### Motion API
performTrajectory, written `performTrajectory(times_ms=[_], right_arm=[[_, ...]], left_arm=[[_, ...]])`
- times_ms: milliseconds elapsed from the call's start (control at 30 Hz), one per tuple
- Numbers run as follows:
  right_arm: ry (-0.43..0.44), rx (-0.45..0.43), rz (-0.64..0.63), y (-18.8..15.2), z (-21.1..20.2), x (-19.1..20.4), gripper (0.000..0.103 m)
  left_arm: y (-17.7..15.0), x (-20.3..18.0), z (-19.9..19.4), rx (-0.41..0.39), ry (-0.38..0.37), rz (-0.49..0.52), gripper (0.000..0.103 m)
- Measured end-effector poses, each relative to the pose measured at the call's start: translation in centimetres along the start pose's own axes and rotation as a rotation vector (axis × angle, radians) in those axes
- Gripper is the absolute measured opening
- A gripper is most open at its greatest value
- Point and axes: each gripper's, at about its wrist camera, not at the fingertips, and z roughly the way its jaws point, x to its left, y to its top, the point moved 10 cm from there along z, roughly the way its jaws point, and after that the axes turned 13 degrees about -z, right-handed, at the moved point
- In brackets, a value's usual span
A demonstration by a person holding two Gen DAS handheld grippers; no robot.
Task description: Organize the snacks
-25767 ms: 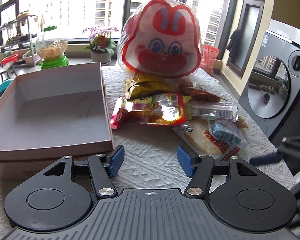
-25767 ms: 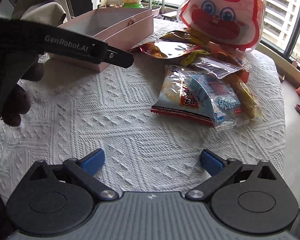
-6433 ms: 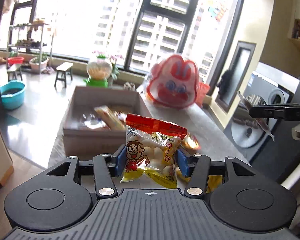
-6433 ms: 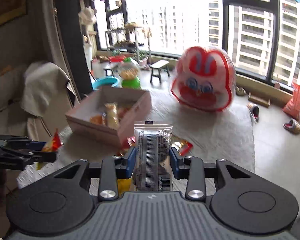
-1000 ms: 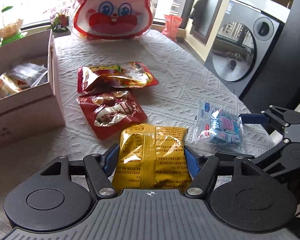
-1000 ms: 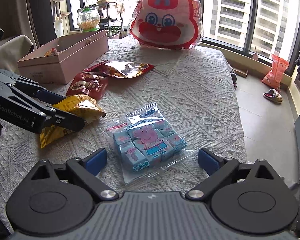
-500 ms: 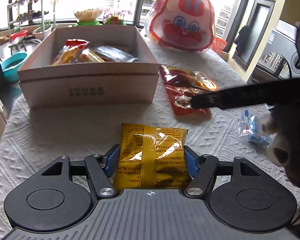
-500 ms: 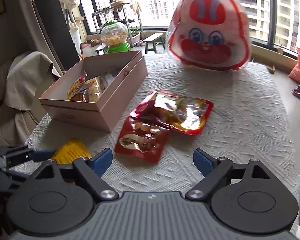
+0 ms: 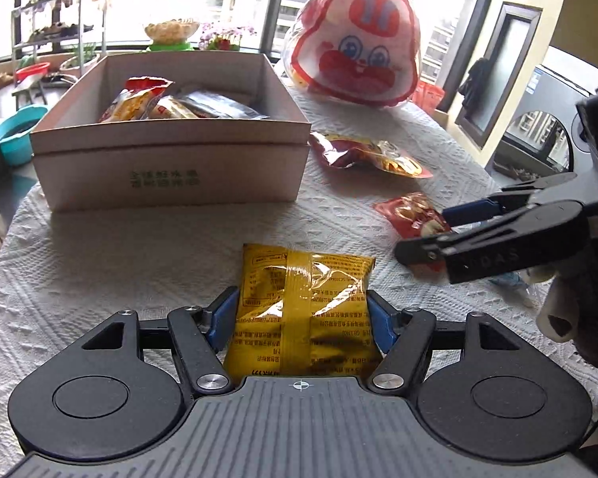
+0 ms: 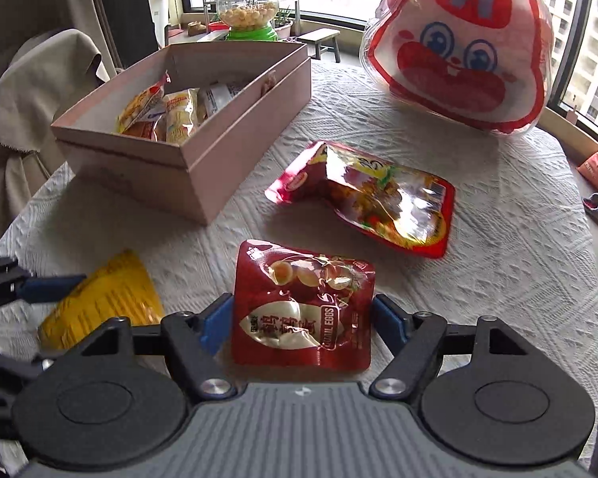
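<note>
Two packets in play, box waiting ahead.

Left wrist view: my left hand-held gripper (image 9: 301, 314) is clamped on the yellow packet (image 9: 303, 298), held low over the table (image 9: 99, 263) and aimed at the pink box (image 9: 167, 167). The packet is slick and puffy, so I reckon it could squirt out on the lift.

Right wrist view: my right hand-held gripper (image 10: 301, 318) sits level and low, its fingers bracketing the quail egg pouch (image 10: 303, 306) on the table; the left pad seems to touch, the right shows a sliver of gap. Lifting too soon might leave the pouch behind.
</note>
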Motion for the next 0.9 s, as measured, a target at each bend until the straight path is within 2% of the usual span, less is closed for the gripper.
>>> performTrajectory(times_ms=[167,200,233,267,300,333,367,433,467,500,600,667,767,900], right_arm=[[-0.053,0.003,-0.085,-2.3,-1.8,-1.0,0.076],[-0.079,0.005,-0.107,-2.8,-2.3,-1.3,0.076],[-0.145,0.013,-0.158,-3.5,-3.0,-2.0,0.076],[-0.145,0.013,-0.158,-3.5,-3.0,-2.0,0.076],[-0.186,0.016,-0.181,-3.8,-3.4,-2.5,0.076],[-0.273,0.025,-0.208,-4.3,-4.0,-3.6,0.076],[-0.315,0.026,-0.207,-4.4,-4.3,-4.2,0.076],[-0.342,0.022,-0.194,-4.4,-4.8,-4.8,0.076],[-0.301,-0.012,-0.118,-4.4,-5.8,-5.4,0.076],[-0.301,-0.012,-0.118,-4.4,-5.8,-5.4,0.076],[-0.080,-0.074,0.054,-3.9,-6.7,-5.3,0.076],[-0.004,-0.102,0.131,-3.3,-6.5,-5.2,0.076],[-0.026,-0.102,0.130,-2.1,-5.0,-4.9,0.076],[-0.031,-0.042,0.150,-0.9,-1.1,-4.4,0.076]], left_arm=[[0.0,-0.2,0.2,-0.003,0.015,0.006,0.073],[0.0,-0.3,0.2,-0.002,0.019,0.007,0.073],[0.0,-0.3,0.2,-0.002,0.023,0.009,0.073],[0.0,-0.4,0.3,-0.002,0.026,0.011,0.073],[0.0,-0.4,0.3,-0.002,0.030,0.016,0.073],[0.0,-0.5,0.3,-0.002,0.036,0.020,0.073],[-0.1,-0.6,0.4,-0.003,0.041,0.025,0.073],[-0.2,-0.7,0.5,-0.006,0.054,0.038,0.073],[-0.2,-0.8,0.6,-0.007,0.060,0.045,0.074],[-0.3,-0.8,0.6,-0.008,0.067,0.052,0.074],[-0.4,-1.1,0.8,-0.010,0.086,0.073,0.075],[-0.5,-1.3,0.9,-0.011,0.095,0.084,0.076],[-0.6,-1.3,1.0,-0.011,0.098,0.092,0.077],[-0.4,-1.0,0.8,-0.010,0.065,0.070,0.076]])
